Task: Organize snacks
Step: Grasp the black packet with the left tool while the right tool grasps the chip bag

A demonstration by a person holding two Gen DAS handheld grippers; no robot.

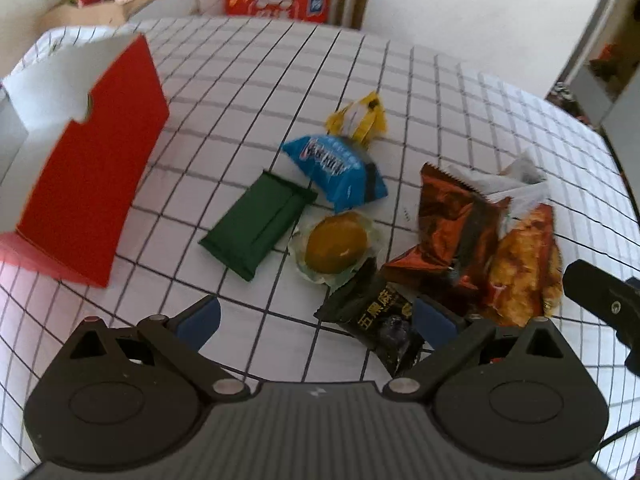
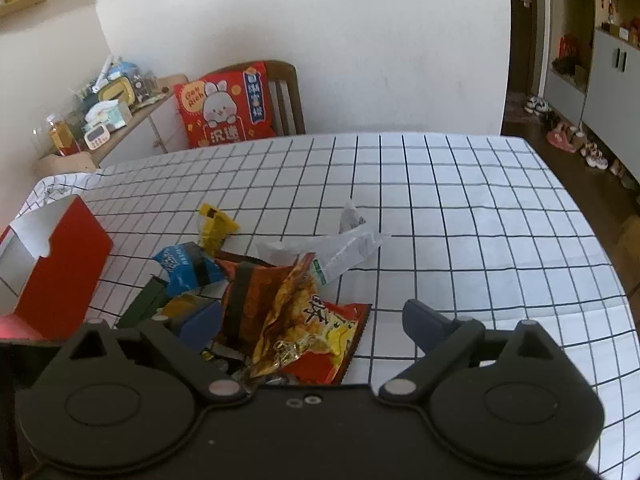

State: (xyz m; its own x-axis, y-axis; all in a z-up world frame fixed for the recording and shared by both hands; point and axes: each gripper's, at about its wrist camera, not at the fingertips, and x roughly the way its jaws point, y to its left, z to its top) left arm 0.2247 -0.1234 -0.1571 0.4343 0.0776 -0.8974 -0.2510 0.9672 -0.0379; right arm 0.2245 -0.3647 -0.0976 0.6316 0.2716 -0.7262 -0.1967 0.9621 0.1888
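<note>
A pile of snacks lies on the checked tablecloth: a dark green packet (image 1: pixel 258 224), a blue packet (image 1: pixel 340 170), a yellow packet (image 1: pixel 360 118), a round yellow pastry in clear wrap (image 1: pixel 338 246), a black packet (image 1: pixel 380 320) and a crumpled orange-red chip bag (image 1: pixel 480 236). An open red box (image 1: pixel 92 180) stands to their left. My left gripper (image 1: pixel 316 316) is open and empty, just short of the black packet. My right gripper (image 2: pixel 312 320) is open, its jaws either side of the chip bag (image 2: pixel 304 312). The red box (image 2: pixel 60 276) also shows at the left of the right wrist view.
A wooden chair with a red rabbit cushion (image 2: pixel 228 108) stands at the table's far edge. A cluttered side counter (image 2: pixel 112 100) lies beyond the far left corner. A white wrapper (image 2: pixel 344 244) lies behind the chip bag. The right gripper's body (image 1: pixel 604 300) shows at the right edge.
</note>
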